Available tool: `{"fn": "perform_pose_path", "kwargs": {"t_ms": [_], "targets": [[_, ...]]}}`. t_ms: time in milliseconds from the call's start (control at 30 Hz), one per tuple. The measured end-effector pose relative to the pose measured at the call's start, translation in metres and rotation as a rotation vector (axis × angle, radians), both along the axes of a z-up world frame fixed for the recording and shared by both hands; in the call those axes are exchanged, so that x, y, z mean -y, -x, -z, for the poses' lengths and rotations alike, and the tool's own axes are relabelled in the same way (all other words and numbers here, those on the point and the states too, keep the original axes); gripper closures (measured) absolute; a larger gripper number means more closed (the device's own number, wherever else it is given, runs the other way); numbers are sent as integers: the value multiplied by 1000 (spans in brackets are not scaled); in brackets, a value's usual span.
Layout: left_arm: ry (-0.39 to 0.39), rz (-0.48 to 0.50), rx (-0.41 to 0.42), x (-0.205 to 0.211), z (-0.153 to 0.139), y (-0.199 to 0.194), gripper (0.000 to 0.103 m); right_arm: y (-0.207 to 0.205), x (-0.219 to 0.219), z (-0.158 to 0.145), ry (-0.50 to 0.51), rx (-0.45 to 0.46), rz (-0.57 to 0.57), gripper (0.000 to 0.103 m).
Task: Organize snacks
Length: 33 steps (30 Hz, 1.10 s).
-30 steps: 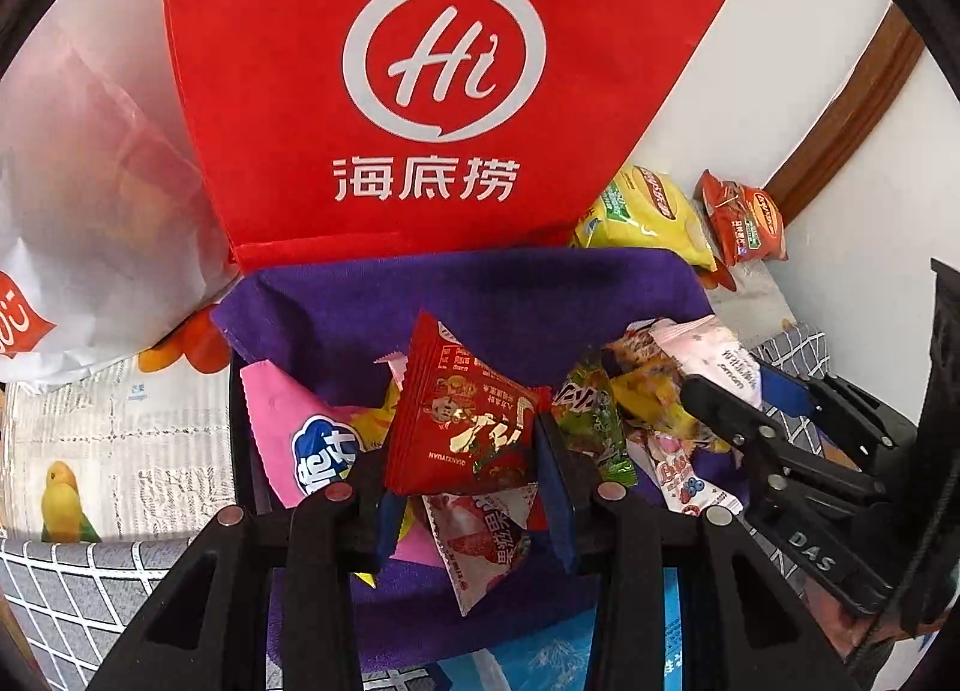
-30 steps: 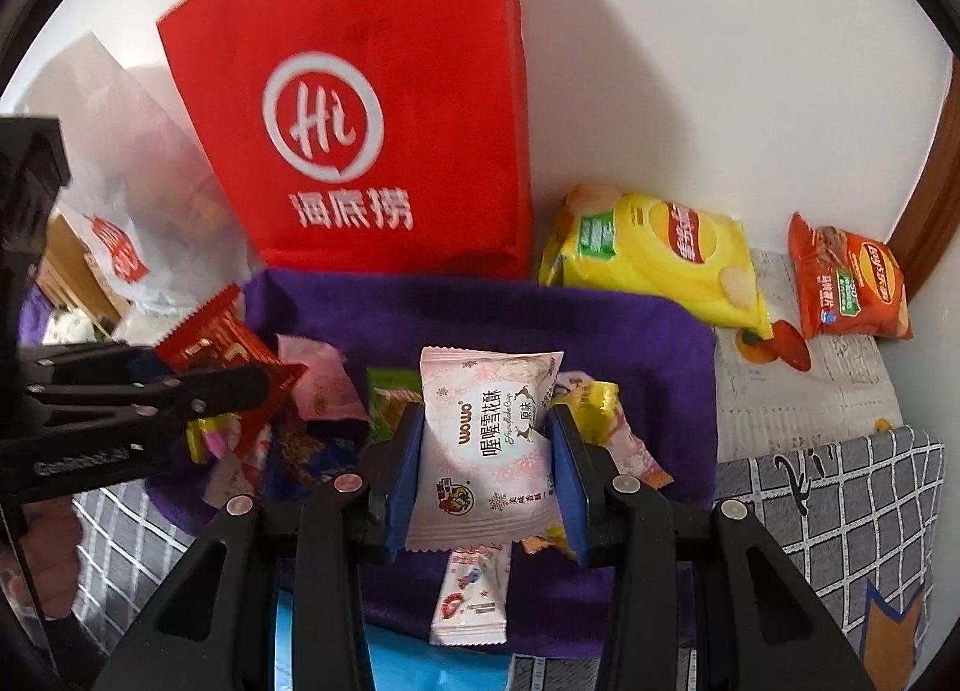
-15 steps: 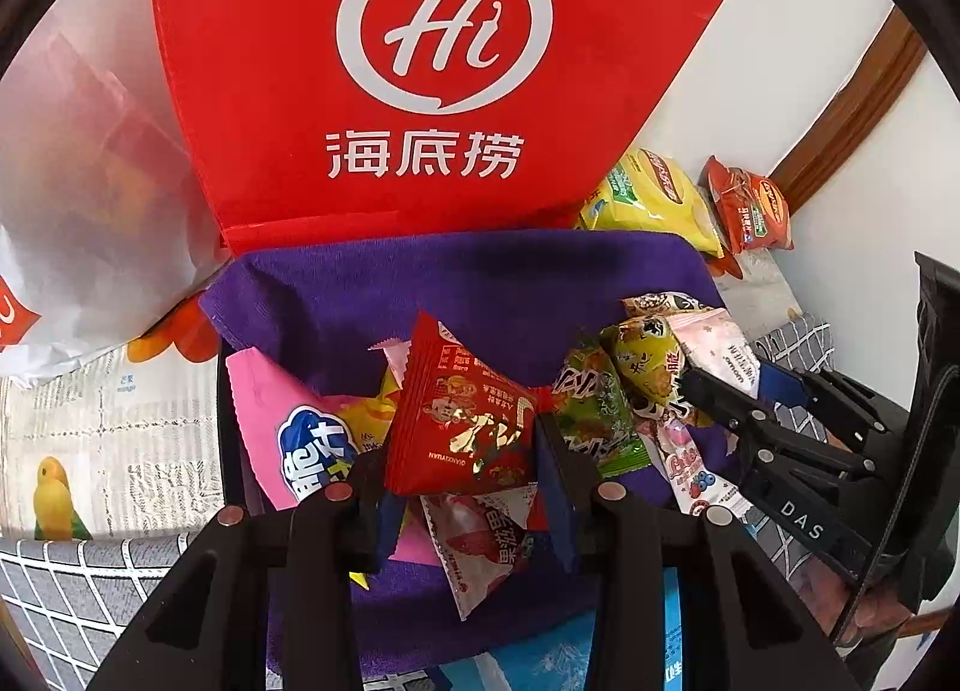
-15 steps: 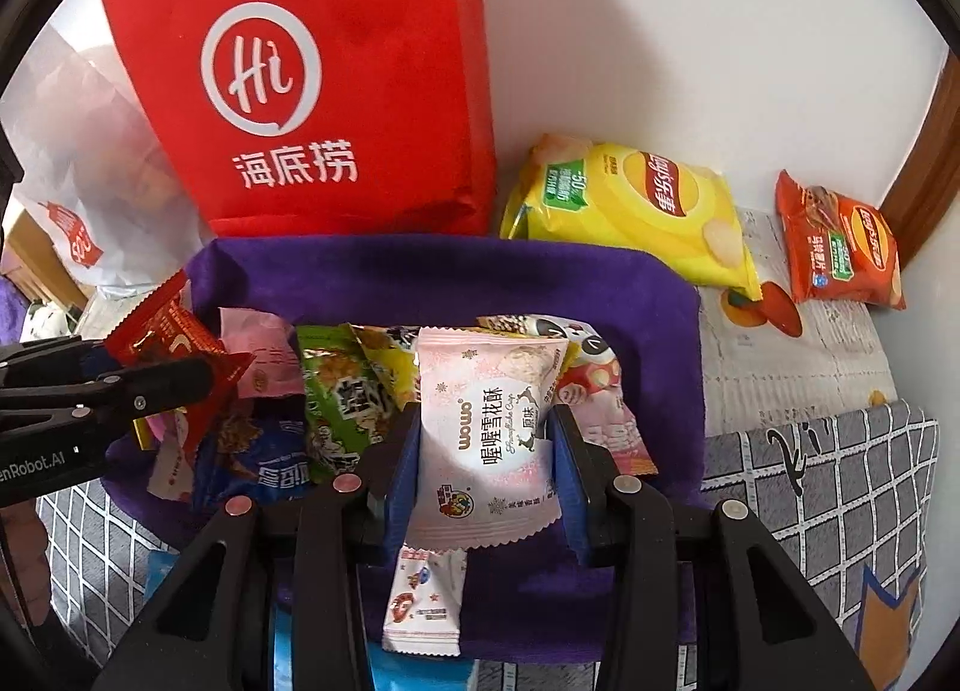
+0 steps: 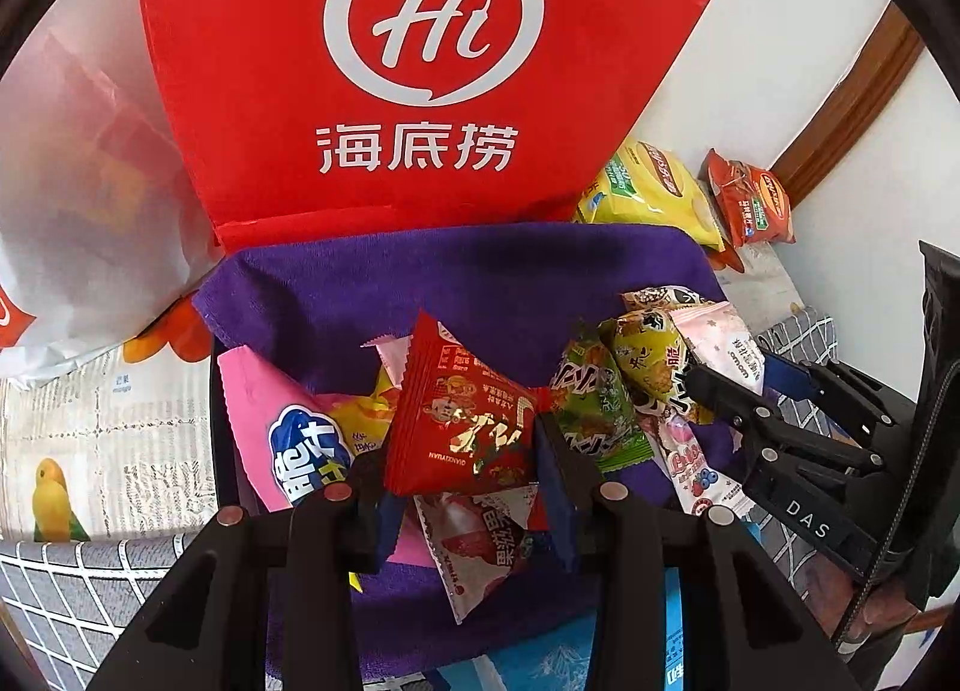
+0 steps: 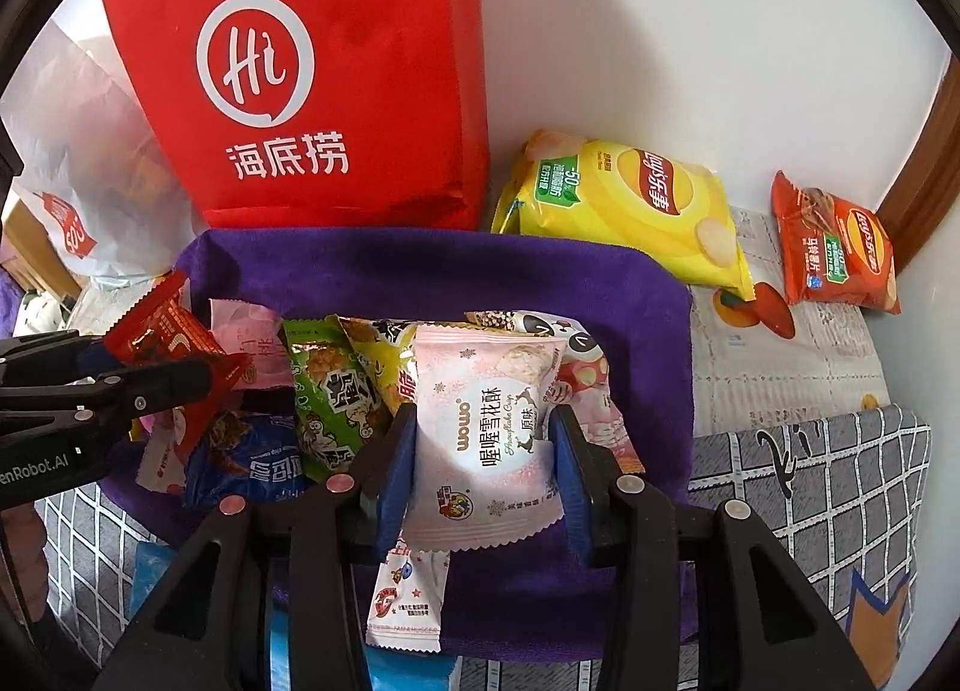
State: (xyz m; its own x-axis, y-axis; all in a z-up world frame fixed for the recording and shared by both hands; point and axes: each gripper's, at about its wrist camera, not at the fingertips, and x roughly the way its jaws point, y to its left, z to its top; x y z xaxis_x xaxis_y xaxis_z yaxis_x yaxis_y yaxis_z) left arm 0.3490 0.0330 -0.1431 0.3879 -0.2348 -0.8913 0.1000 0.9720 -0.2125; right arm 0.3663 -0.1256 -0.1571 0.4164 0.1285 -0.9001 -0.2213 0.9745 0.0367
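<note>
Both tools are loaded: the left tool pinches a red snack packet by its lower edge, and the right tool pinches a pale pink snack packet at its waist, with its pads just now easing slightly wider yet touching the wrapper. Each packet hangs over the purple cloth, where the loose snack pile lies at about nine to twelve o'clock of the right tool. A red paper bag stands at twelve o'clock behind the cloth, with a yellow chip bag at two o'clock. Doing this step well probably means keeping the pinch firm on the slippery wrappers, carrying each packet clear of the other tool, and letting go only once it sits over its group.
</note>
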Motion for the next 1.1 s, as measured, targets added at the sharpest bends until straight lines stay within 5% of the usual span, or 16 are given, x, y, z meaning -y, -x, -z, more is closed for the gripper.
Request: {"fn": "perform_pose_path", "kwargs": {"t_ms": [267,533,700,1100], "targets": [[-12,3,15,0,-7,2,65,0,0,-1,-6,6,-7,60],[10,17,63,-2,-30,12,50,2,-3,-2,-4,11,-17,56],[19,24,94,-2,-45,19,49,4,-5,-9,-30,25,-16,53],[-27,1,144,-9,-93,53,47,34,7,-70,-59,171,22,40]]}}
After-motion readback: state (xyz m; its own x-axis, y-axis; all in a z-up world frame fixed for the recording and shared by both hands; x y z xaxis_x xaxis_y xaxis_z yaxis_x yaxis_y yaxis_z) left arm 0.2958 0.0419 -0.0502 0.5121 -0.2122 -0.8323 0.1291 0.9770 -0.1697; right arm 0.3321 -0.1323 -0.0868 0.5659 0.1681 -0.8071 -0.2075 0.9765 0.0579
